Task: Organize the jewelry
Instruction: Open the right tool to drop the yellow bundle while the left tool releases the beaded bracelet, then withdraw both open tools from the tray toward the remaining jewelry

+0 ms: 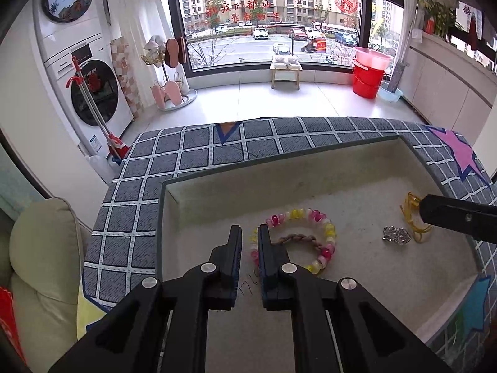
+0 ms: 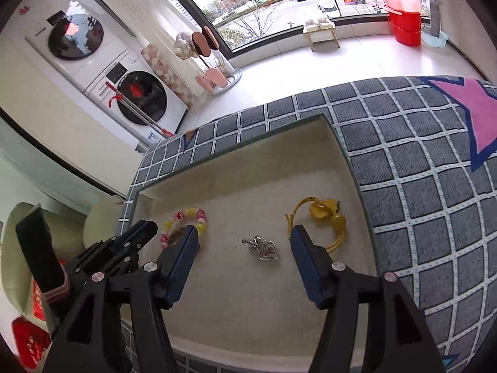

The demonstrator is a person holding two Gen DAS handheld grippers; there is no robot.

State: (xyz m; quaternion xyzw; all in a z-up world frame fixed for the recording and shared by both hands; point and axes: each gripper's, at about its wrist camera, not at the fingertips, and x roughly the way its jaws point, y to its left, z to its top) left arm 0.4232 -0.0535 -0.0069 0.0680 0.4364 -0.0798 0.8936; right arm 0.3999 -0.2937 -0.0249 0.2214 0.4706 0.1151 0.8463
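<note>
The left gripper [image 1: 250, 233], nearly pressed together, hides part of the bead bracelet [image 1: 298, 239] in the tray [image 1: 310, 168], while the right gripper [image 2: 243, 233] hangs spread above the silver pendant [image 2: 264, 248] beside the yellow hair tie [image 2: 326, 217].

We see a cream tray [image 2: 248, 186] on a grey cloth [image 2: 419, 171] gridded in white, with a pink, blue-edged star [image 2: 466, 108]. The beaded bracelet [image 1: 310, 217] mixes pink, yellow and white; the hair tie [image 2: 323, 214] is yellow; the pendant [image 2: 264, 248] silver.
</note>
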